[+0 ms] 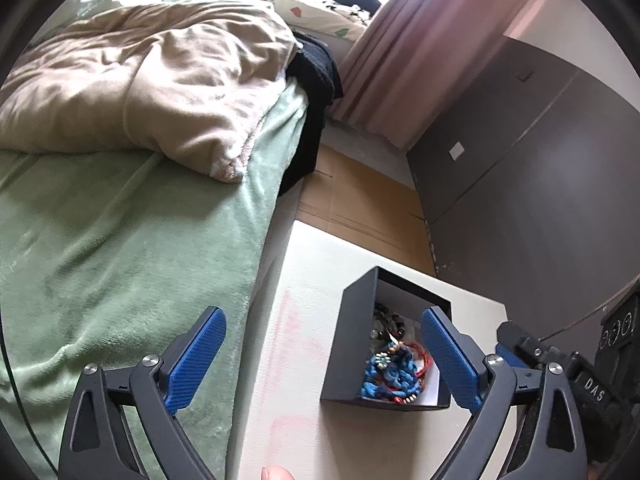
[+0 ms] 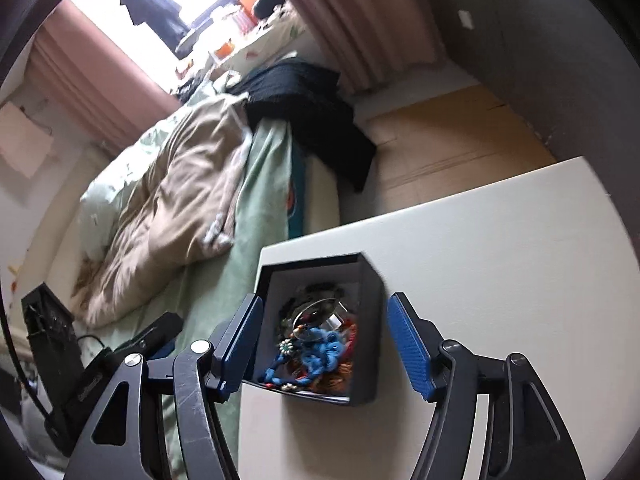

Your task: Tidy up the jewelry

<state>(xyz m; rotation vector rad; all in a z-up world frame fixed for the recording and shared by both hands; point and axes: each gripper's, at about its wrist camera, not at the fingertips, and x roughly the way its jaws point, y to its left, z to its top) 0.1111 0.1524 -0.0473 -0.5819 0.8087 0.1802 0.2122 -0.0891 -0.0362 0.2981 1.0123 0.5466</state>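
A black open box [image 1: 352, 344] stands on a white table [image 1: 292, 400]. It holds a tangle of jewelry [image 1: 394, 376]: blue cord pieces, red thread, dark beads and a small flower charm. My left gripper [image 1: 324, 356] is open and empty above the table, its right finger over the box. In the right wrist view the same box [image 2: 370, 312] lies between my open fingers, with the jewelry [image 2: 316, 348] and a clear ring-shaped piece inside. My right gripper [image 2: 324, 340] is open and empty just above the box.
A bed [image 1: 120, 240] with a green blanket and a beige duvet [image 1: 152, 80] runs along the table's left side. A dark wardrobe [image 1: 540, 168] stands right, pink curtains [image 1: 400, 40] behind. The other gripper's body [image 1: 592, 384] shows at the right edge.
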